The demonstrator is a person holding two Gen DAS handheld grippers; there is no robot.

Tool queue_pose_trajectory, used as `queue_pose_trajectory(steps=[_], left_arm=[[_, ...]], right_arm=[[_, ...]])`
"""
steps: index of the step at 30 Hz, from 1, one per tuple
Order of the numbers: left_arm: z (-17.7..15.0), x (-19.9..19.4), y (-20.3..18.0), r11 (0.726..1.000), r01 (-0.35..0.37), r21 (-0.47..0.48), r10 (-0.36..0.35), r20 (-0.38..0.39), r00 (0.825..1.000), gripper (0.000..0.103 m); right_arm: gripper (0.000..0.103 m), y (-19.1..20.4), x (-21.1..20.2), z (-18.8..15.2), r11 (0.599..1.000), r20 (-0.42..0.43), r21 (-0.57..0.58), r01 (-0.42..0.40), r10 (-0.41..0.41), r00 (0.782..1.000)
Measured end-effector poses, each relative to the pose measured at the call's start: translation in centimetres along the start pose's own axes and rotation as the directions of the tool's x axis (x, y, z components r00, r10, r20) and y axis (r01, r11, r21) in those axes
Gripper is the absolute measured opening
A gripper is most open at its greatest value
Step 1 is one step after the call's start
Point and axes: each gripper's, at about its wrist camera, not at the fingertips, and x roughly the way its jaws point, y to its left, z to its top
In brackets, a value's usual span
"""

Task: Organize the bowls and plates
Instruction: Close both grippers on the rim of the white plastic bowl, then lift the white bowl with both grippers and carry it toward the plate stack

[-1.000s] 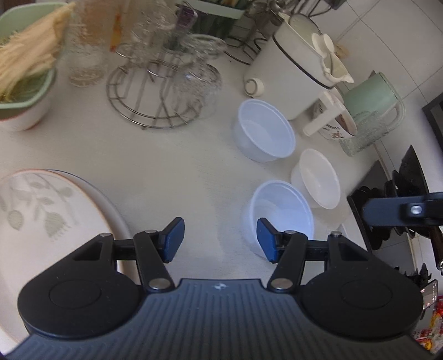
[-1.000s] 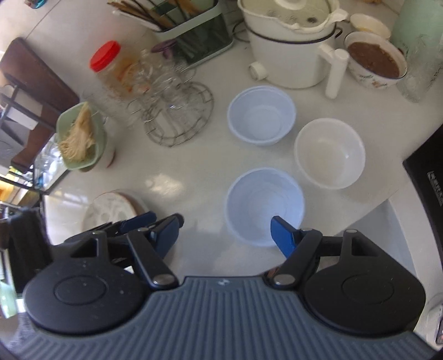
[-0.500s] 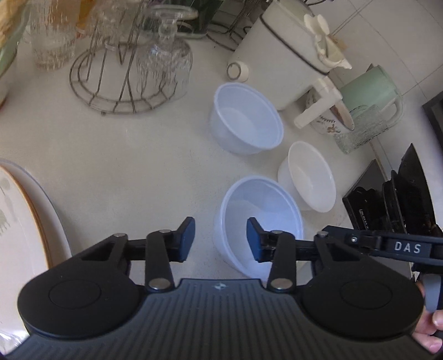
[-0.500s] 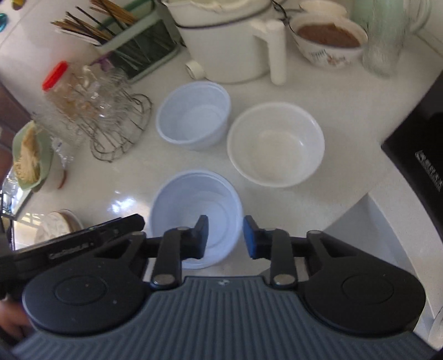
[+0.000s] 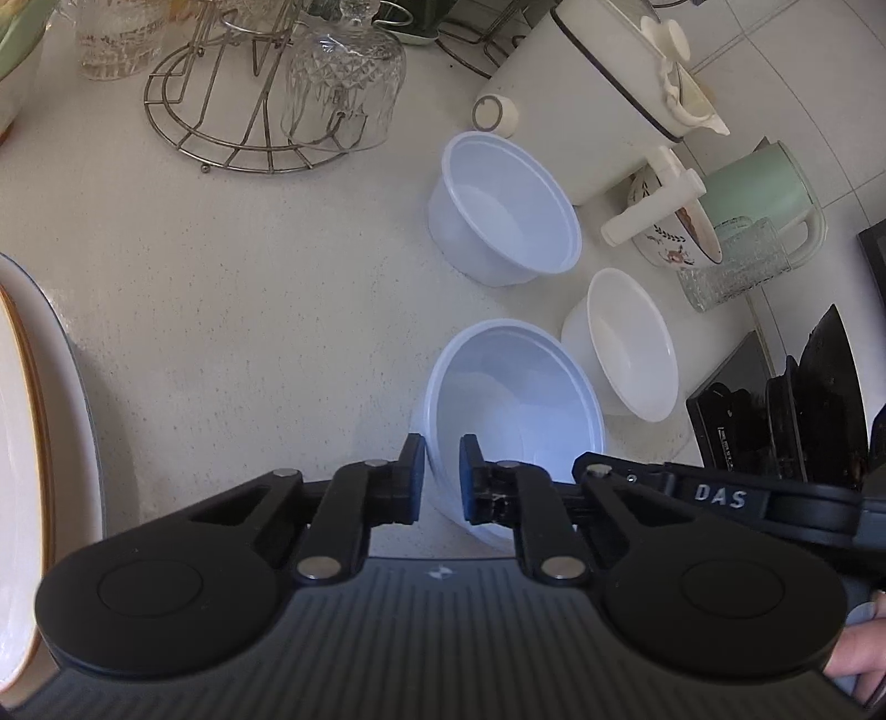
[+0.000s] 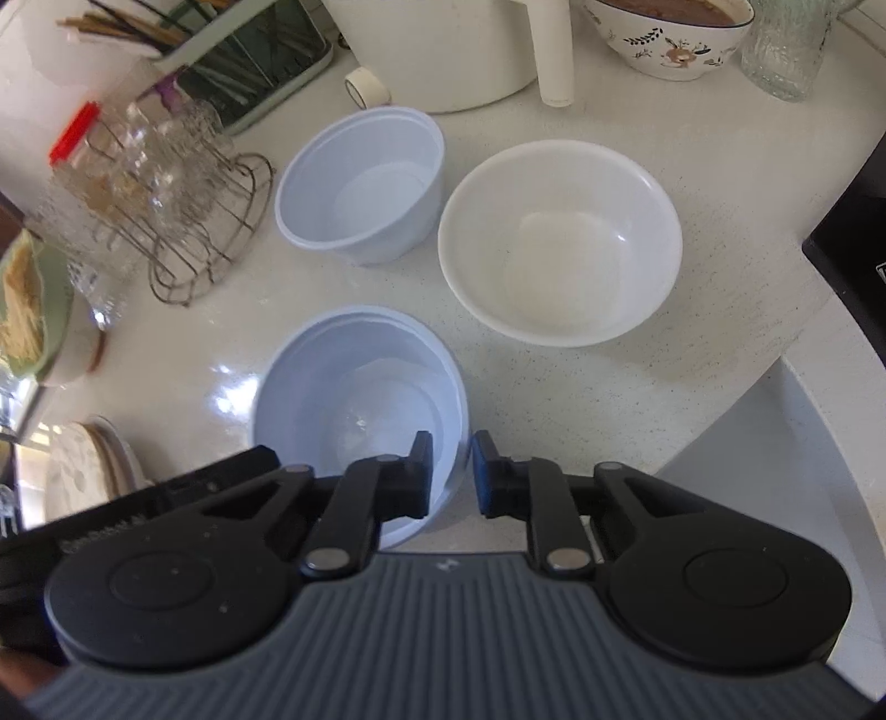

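Three empty bowls stand on the white counter. The near pale-blue plastic bowl [image 5: 515, 399] [image 6: 360, 399] has both grippers on its rim. My left gripper [image 5: 442, 479] straddles its left wall, jaws nearly closed on it. My right gripper [image 6: 451, 473] straddles its right wall the same way. A second pale-blue bowl [image 5: 504, 207] [image 6: 360, 183] stands behind it. A white bowl [image 5: 626, 343] [image 6: 559, 241] stands to the right. A stack of plates [image 5: 27, 443] [image 6: 88, 459] lies at the left.
A wire glass rack [image 5: 249, 94] [image 6: 188, 199] with crystal glasses stands at the back left. A white pot [image 5: 598, 94], a patterned bowl [image 6: 670, 33], a green kettle [image 5: 764, 194] and a glass mug [image 5: 731, 266] line the back. A black stove [image 6: 853, 221] and the counter edge lie right.
Both grippers moved forward and down onto the near blue bowl and narrowed from wide open to nearly closed over its rim, left on the left side, right on the right.
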Motion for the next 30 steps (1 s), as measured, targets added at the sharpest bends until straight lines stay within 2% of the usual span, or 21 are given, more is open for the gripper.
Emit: queue_pose_trajectory(steps=[10,15,19,30], left_arm=[[0.5,-1.8,0.9,1.000,-0.006,0.016,0.005,0.013,1.000,0.014],[0.6,-3.7,2.4,0.999,-0.042,0.003,0.042,0.031,0.999,0.014],[0.5,-5.0,4.1,0.998,-0.058,-0.037,0.059,0.016,0.998,0.014],[0.9,-6.4,5.8,0.991,-0.133,-0.007,0.133,0.009,0.991,0.014]], right_arm=[[0.016,0.6,-0.2,-0.2,0.999,0.018,0.002,-0.047,0.047,0.999],[0.016,2.2,-0.2,-0.5,0.995,0.017,-0.014,-0.101,0.101,0.995],[0.016,3.6,0.0,-1.0,0.988,0.015,-0.032,-0.151,0.152,0.988],[0.016,5.5,1.5,-1.9,0.975,0.006,-0.055,-0.216,0.216,0.976]])
